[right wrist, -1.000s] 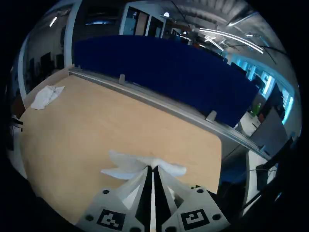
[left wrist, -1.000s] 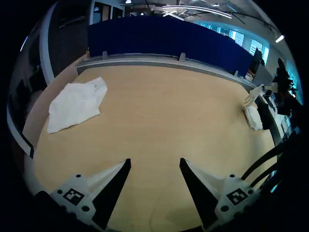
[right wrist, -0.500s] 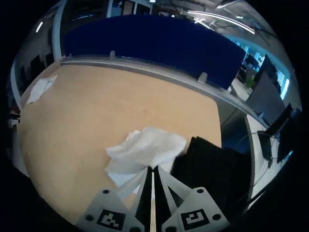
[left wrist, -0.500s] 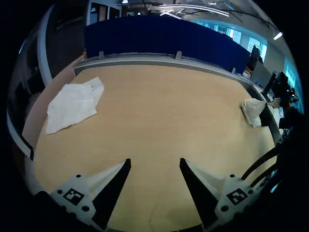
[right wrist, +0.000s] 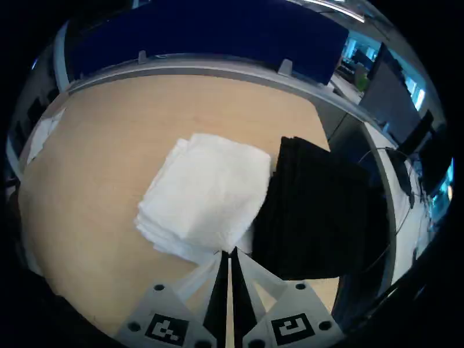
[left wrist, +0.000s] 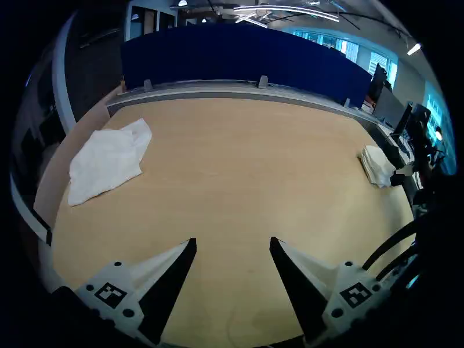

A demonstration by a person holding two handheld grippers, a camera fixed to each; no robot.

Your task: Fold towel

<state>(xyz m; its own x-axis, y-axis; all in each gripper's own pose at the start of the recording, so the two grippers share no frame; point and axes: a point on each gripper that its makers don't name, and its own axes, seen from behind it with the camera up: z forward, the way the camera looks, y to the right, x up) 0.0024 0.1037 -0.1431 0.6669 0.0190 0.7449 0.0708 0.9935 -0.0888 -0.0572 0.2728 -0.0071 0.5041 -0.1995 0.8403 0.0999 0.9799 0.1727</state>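
A folded white towel (right wrist: 206,194) lies flat on the wooden table (right wrist: 110,127), and my right gripper (right wrist: 229,253) is shut on its near edge. The same folded towel (left wrist: 377,165) appears small at the table's right edge in the left gripper view. A second white towel (left wrist: 107,159), loose and rumpled, lies at the far left of the table. My left gripper (left wrist: 232,240) hovers open over bare wood near the front edge, with nothing between its fingers.
A black folded pile (right wrist: 319,203) sits right beside the folded towel, touching its right side. A blue partition (left wrist: 243,55) with a grey rail runs along the table's back edge. Monitors and desks (left wrist: 406,116) stand beyond the right edge.
My right gripper has lowered the hanging towel onto the table, where it now lies flat beside the black pile. The left gripper has barely moved.
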